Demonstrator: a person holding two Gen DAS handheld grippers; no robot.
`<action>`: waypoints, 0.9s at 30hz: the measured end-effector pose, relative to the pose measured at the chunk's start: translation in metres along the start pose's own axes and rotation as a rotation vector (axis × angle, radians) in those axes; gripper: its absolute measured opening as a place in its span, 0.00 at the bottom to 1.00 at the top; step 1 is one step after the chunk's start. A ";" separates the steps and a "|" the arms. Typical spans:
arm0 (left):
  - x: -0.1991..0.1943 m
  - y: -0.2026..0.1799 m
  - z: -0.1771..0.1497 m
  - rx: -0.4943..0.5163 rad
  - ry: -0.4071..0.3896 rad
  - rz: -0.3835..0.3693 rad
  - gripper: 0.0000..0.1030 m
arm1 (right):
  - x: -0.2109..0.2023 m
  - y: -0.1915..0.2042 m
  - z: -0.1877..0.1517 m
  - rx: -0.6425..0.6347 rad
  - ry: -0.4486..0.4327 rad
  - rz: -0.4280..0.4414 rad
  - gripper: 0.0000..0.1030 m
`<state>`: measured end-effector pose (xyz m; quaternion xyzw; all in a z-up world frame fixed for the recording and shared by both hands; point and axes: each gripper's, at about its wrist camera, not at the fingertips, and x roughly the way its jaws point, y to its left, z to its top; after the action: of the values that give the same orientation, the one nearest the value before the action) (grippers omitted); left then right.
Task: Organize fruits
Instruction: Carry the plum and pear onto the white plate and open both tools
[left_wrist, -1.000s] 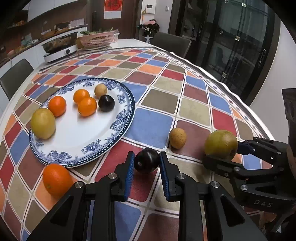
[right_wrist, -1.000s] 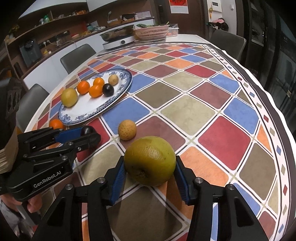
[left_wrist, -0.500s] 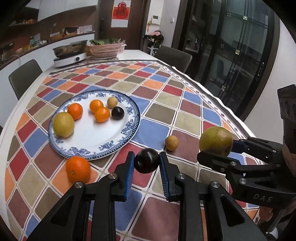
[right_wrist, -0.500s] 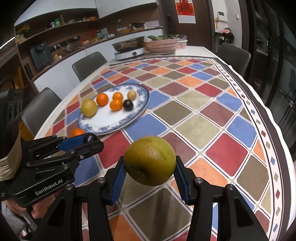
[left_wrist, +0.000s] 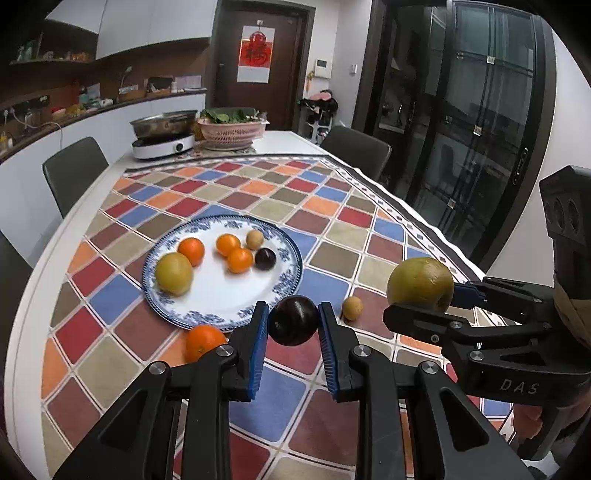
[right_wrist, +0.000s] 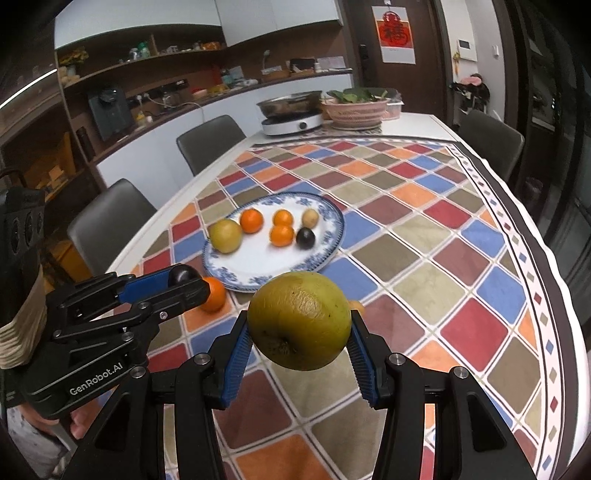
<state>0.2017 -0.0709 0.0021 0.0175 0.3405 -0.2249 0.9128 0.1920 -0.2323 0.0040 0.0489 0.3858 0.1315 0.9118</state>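
Left gripper (left_wrist: 293, 320) clamped on a dark plum (left_wrist: 293, 319), blue pads pressed to both sides, fruit lifted clear of the tablecloth (left_wrist: 424, 236). Right gripper (right_wrist: 299, 334) clenched on a big yellow-green pear (right_wrist: 299, 319), likewise up in the air (stem end turned down toward the camera). Both held side by side near the table's close end, plum to the left of the pear. Ahead, a blue-and-white plate (left_wrist: 288, 275) carrying six fruits: a second pear (left_wrist: 173, 273) at its left, three oranges (left_wrist: 240, 259) through the middle, a small tan fruit (left_wrist: 255, 239) and a second plum (left_wrist: 265, 258) at the right, these two just beside each other. Off the plate, on the cloth: one orange (left_wrist: 204, 341) just beside the near rim, partly hidden by the left gripper's finger, and a small tan fruit (left_wrist: 352, 308) between plate and held pear in the left view. Far end of the table: a pan on a white cooker (left_wrist: 164, 142) next to a pink basket (left_wrist: 231, 133) of greens. Grey chairs (left_wrist: 75, 170) along both sides.
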 end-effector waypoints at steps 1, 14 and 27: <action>-0.002 0.001 0.002 0.000 -0.006 0.003 0.26 | -0.001 0.002 0.002 -0.004 -0.004 0.005 0.49; -0.013 0.026 0.029 0.027 -0.070 0.082 0.26 | 0.009 0.018 0.039 -0.049 -0.025 0.032 0.49; 0.025 0.060 0.049 0.004 -0.024 0.065 0.26 | 0.052 0.023 0.069 -0.080 0.030 0.052 0.49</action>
<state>0.2731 -0.0362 0.0169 0.0278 0.3285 -0.1961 0.9235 0.2715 -0.1946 0.0203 0.0204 0.3924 0.1713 0.9035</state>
